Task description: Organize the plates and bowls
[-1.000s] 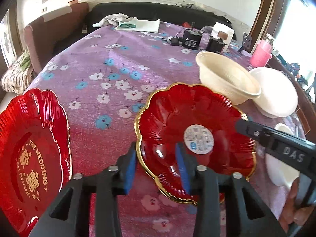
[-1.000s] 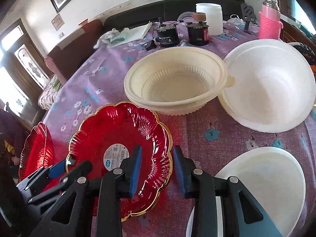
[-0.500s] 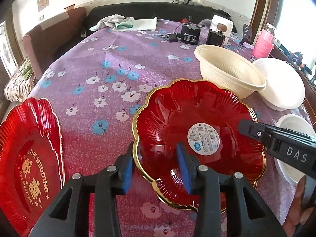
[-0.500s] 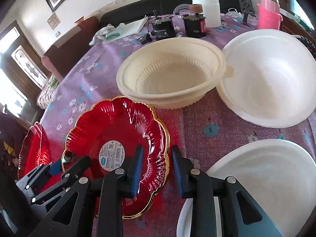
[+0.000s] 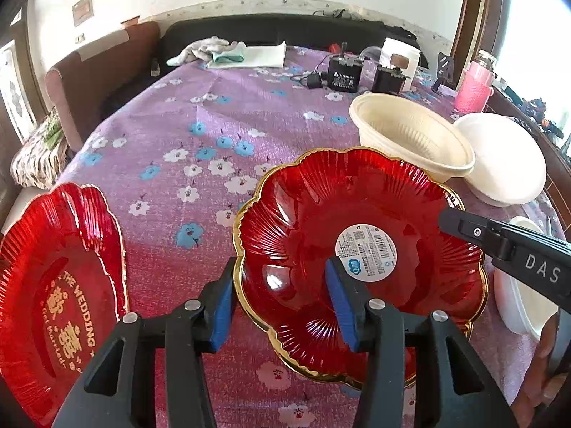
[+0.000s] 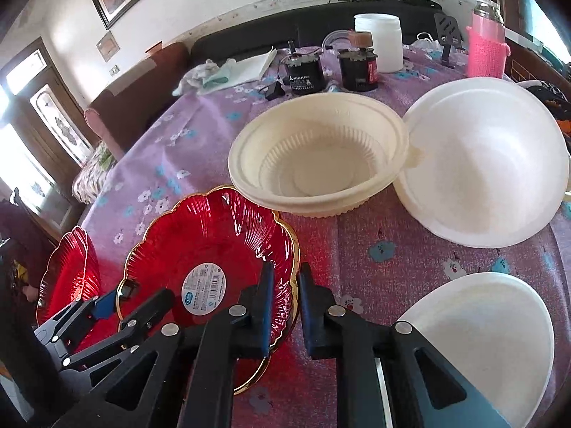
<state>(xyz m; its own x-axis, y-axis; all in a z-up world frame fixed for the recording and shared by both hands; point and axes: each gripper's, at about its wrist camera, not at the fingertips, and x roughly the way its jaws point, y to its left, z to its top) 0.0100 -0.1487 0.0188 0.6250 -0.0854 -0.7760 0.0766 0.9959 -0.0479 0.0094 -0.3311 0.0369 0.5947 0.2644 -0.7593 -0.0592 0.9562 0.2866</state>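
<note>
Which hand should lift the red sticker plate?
Right. The right hand-held gripper has just been closing on the rim of the red plate; the left hand-held gripper has just been opening around it.

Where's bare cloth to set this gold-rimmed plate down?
Widest bare patch: the tablecloth between the wedding plate, folded cloth and cream bowl. Crowded around the cream bowl, white bowls and black boxes.
</note>
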